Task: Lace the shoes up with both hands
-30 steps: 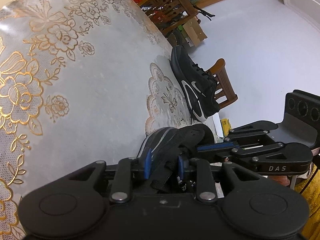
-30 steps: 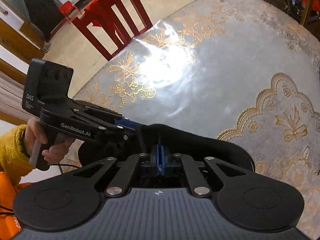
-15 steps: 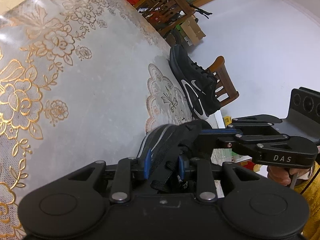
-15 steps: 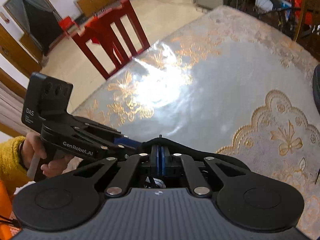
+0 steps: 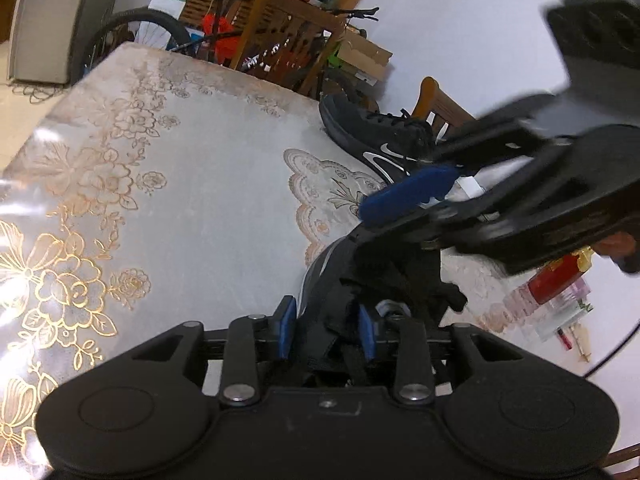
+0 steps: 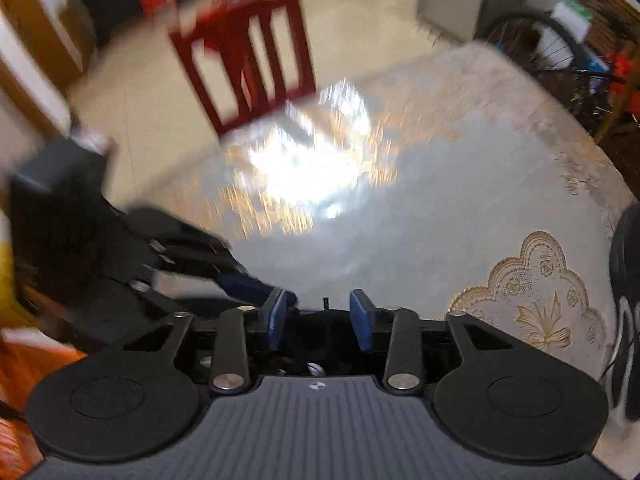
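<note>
Left gripper (image 5: 326,330): jaws opening; the near black shoe's (image 5: 360,268) upper sits between the blue pads, which seem to touch it.
Right gripper (image 6: 322,316): jaws opening, pads apart, a thin lace tip between, not pressed.
Second black sneaker (image 5: 380,140): lies farther off, at the table's (image 5: 208,184) far edge.

Motion blur smears the red chair (image 6: 256,56); the picture's edge crops the second shoe (image 6: 628,312).
</note>
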A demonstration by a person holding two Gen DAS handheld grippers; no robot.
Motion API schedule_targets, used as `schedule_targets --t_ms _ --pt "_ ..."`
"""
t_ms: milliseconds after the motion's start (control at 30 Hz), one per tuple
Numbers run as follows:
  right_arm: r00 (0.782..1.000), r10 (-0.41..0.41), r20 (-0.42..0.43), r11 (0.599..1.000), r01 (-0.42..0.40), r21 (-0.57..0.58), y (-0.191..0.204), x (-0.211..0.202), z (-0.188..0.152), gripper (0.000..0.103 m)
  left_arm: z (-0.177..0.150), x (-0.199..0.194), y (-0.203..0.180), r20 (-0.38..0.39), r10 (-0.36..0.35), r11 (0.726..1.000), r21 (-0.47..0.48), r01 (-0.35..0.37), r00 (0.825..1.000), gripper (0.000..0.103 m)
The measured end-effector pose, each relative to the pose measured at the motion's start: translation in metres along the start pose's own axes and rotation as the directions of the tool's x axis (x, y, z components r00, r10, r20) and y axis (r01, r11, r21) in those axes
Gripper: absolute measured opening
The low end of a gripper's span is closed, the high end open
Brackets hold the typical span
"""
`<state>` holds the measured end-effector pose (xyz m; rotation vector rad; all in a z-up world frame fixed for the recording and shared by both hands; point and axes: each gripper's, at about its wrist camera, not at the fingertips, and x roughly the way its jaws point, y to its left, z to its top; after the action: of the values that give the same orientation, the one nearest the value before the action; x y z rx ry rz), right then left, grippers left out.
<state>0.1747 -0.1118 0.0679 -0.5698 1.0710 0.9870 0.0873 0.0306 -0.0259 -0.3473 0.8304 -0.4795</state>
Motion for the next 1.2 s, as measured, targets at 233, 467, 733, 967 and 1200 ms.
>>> schedule_targets --t_ms 233,467,733,967,1200 --pt "0.998 0.043 0.037 0.997 -0.045 0.057 -0.003 0.003 0.027 0.003 -0.008 -0.004 -0.004 0.011 0.016 0.999 0.031 -0.016 1.000 0.032" --pt "0.748 0.180 0.639 0.802 -0.488 0.345 -0.042 -0.071 0.010 0.001 -0.001 -0.031 0.003 0.054 -0.002 1.000 0.014 0.001 0.999 0.032" --pt "0.796 -0.215 0.566 0.789 -0.200 0.581 0.009 -0.042 -0.079 0.055 0.019 -0.039 0.012 0.154 -0.047 0.999 0.019 0.045 0.987 0.053" --pt "0.859 -0.278 0.430 0.407 -0.300 0.863 0.072 0.019 -0.177 0.068 0.031 -0.022 0.017 0.174 -0.151 0.987 -0.020 0.157 0.973 0.002" --pt "0.827 -0.312 0.467 0.418 -0.322 0.849 0.085 0.015 -0.176 0.068 0.050 -0.088 -0.006 0.296 -0.316 0.947 0.043 0.318 0.901 0.000"
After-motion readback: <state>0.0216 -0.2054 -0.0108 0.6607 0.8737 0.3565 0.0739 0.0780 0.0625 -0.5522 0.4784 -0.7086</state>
